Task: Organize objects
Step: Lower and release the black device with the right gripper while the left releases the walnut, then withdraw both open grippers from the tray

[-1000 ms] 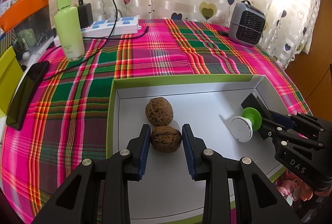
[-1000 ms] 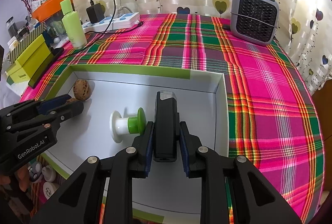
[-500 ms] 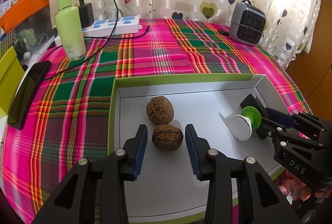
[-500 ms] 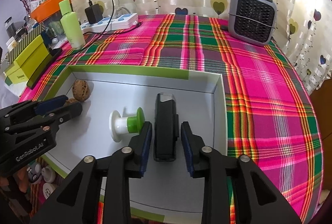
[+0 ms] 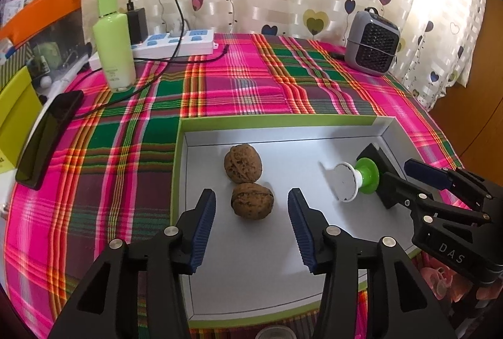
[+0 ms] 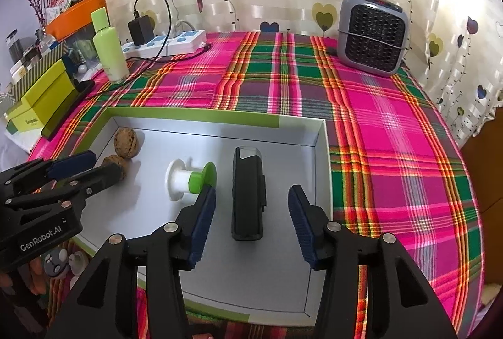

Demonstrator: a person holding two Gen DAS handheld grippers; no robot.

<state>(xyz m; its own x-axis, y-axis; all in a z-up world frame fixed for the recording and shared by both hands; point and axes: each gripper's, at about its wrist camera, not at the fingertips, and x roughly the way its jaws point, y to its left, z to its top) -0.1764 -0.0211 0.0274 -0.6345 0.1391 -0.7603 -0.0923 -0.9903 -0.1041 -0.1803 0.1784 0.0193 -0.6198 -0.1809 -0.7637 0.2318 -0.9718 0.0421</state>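
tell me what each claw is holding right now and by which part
Nothing is held. The left claw is opening around a walnut, the right claw around a black device; pads touch neither.

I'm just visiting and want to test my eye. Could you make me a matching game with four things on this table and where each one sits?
Things:
1. brown wrinkled walnut
2. black oblong device
3. tall light green plastic bottle
4. grey box-shaped heater

Places:
A. upright beside the white power strip
B. far right of the plaid tablecloth
C. between the opening left gripper's pads
D. between the opening right gripper's pads

Pairs: 1-C, 2-D, 3-A, 4-B
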